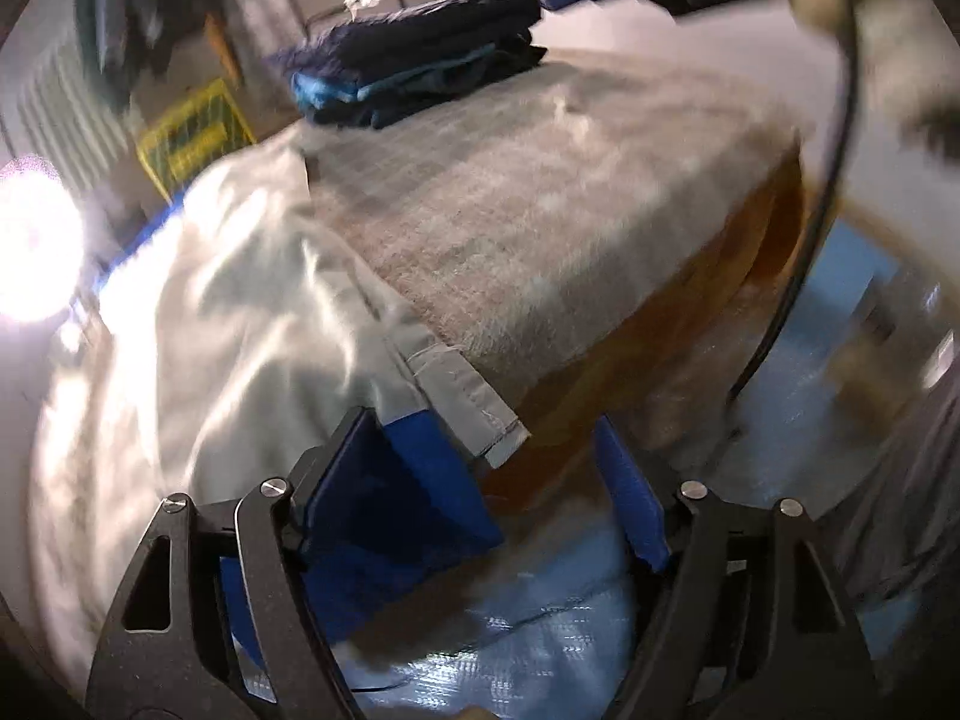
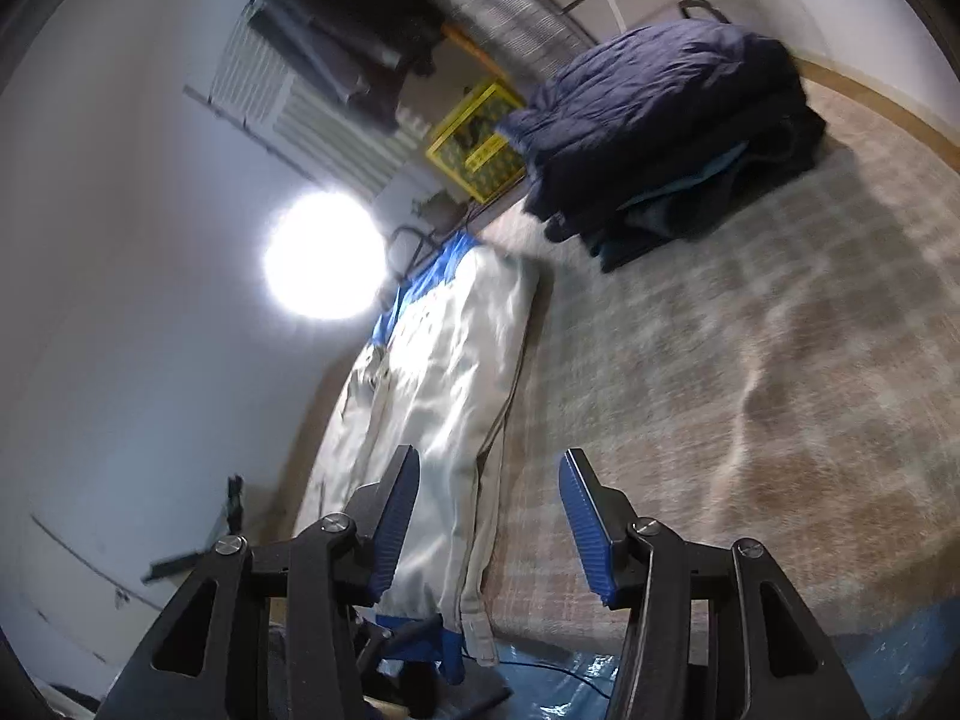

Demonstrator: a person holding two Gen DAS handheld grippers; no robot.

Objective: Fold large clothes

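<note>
Garment: pale grey garment with blue trim lies stretched along the left edge of the table, and there's its cuffed end hanging off the near edge!
Same garment, right view: a long strip running away toward the bright lamp.
Writing: faint marks show near the garment's far blue end, too blurred to read. Print on the yellow crate is unreadable too.
Left gripper: jaws spread apart, nothing between them; its left blue pad sits just beside the cuffed end. Whether they touch, hard to tell.
Right gripper: jaws wide apart and holding nothing, hovering over the garment's near end, one finger above the cloth, the other above the checked cover.
Table: draped in a beige checked cloth, brown edge showing in front.
Folded pile: dark navy clothes stacked at the far side, a lighter blue layer peeking out.
Container: yellow crate beyond the table, contents dark and unclear.
Floor: blue sheet below the near edge.
Cable: black cord curving down on the right.
</note>
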